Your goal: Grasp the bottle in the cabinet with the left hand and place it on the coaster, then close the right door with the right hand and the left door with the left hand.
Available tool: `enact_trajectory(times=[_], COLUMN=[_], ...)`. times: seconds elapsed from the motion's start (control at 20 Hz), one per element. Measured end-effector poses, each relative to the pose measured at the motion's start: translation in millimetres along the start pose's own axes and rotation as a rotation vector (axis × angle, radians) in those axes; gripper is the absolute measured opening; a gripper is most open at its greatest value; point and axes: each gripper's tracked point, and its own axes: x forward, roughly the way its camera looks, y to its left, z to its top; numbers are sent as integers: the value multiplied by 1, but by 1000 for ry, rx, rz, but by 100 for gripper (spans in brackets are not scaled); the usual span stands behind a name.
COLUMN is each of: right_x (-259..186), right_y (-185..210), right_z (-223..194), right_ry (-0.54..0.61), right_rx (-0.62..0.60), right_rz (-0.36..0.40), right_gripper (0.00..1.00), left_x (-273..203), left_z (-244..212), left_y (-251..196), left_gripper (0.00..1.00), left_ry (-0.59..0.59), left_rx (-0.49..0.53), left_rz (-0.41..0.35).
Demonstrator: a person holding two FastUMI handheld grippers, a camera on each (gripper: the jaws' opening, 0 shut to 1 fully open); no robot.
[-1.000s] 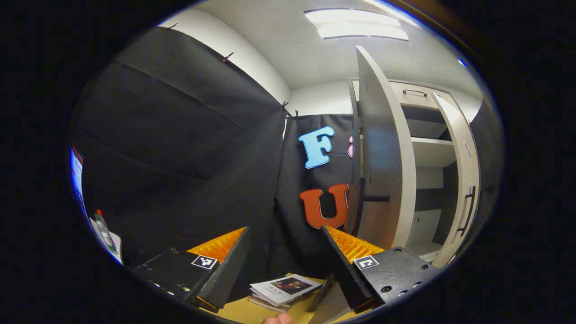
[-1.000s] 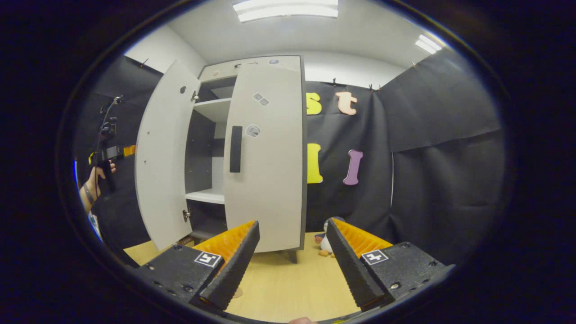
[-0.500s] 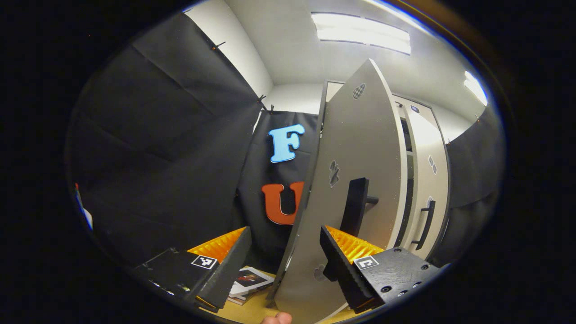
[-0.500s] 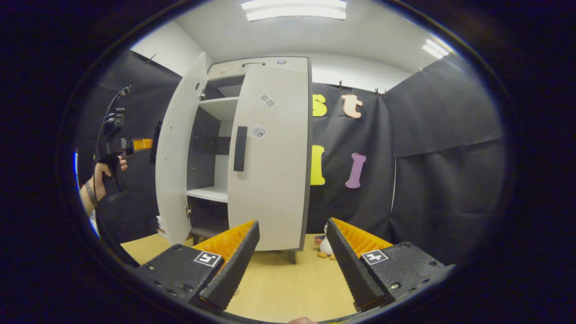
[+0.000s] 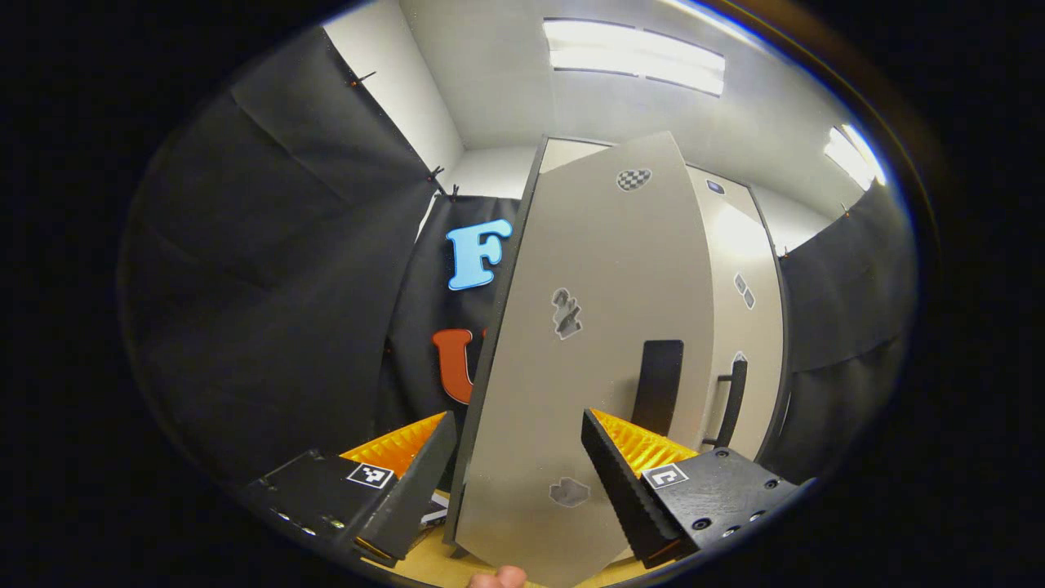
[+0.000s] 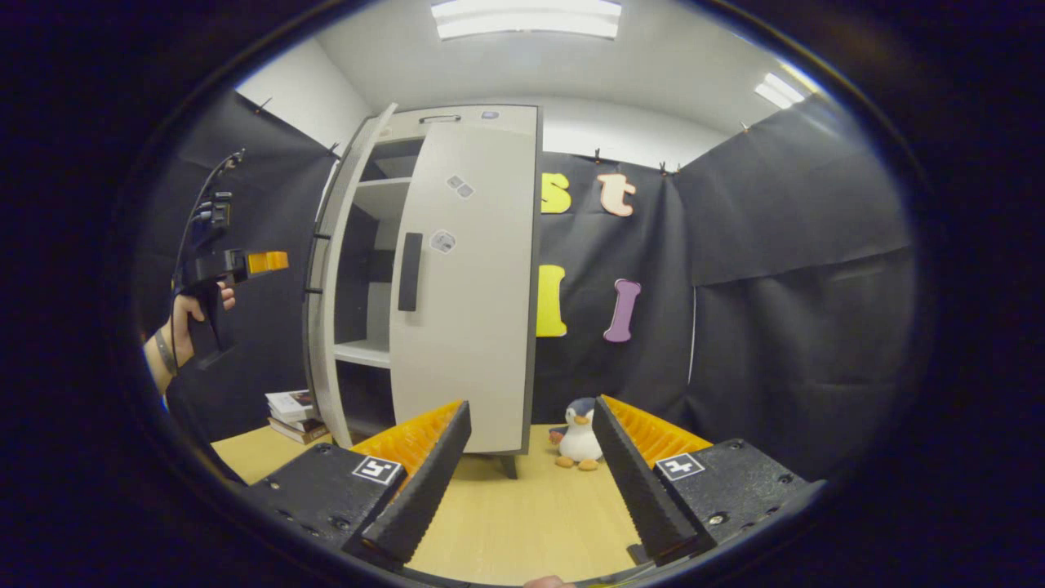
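In the left gripper view, the cabinet's left door [image 5: 588, 343] stands close ahead, showing its outer face and dark handle [image 5: 657, 388]. My left gripper [image 5: 518, 482] is open just in front of this door, holding nothing. Beyond it is the right door [image 5: 747, 318]. In the right gripper view, the cabinet [image 6: 424, 131] has its right door [image 6: 469, 294] shut flat, while the left door [image 6: 326, 269] stands edge-on and partly open. A hand holds the left gripper [image 6: 273, 261] just left of that door. My right gripper [image 6: 531, 482] is open and empty above the table.
A plush penguin [image 6: 578, 429] sits on the wooden table [image 6: 531, 523] right of the cabinet's foot. A stack of books [image 6: 290, 406] lies left of the cabinet. Inside the cabinet, white shelves [image 6: 363, 353] show through the gap.
The left door has swung further toward shut, and the left gripper has followed its outer face. The right gripper has shifted a little, bringing the penguin more into view.
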Motion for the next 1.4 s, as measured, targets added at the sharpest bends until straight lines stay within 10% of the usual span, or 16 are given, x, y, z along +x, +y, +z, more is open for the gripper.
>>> enact_trajectory(times=[1.4], right_x=[5], right_y=[31], right_z=[-14], right_ry=[46], right_rx=[119], right_rz=[116], right_gripper=[94], left_x=[-118], left_z=[-86], left_y=[-56], left_gripper=[95], left_ry=[192], left_rx=[80], left_rz=[-122])
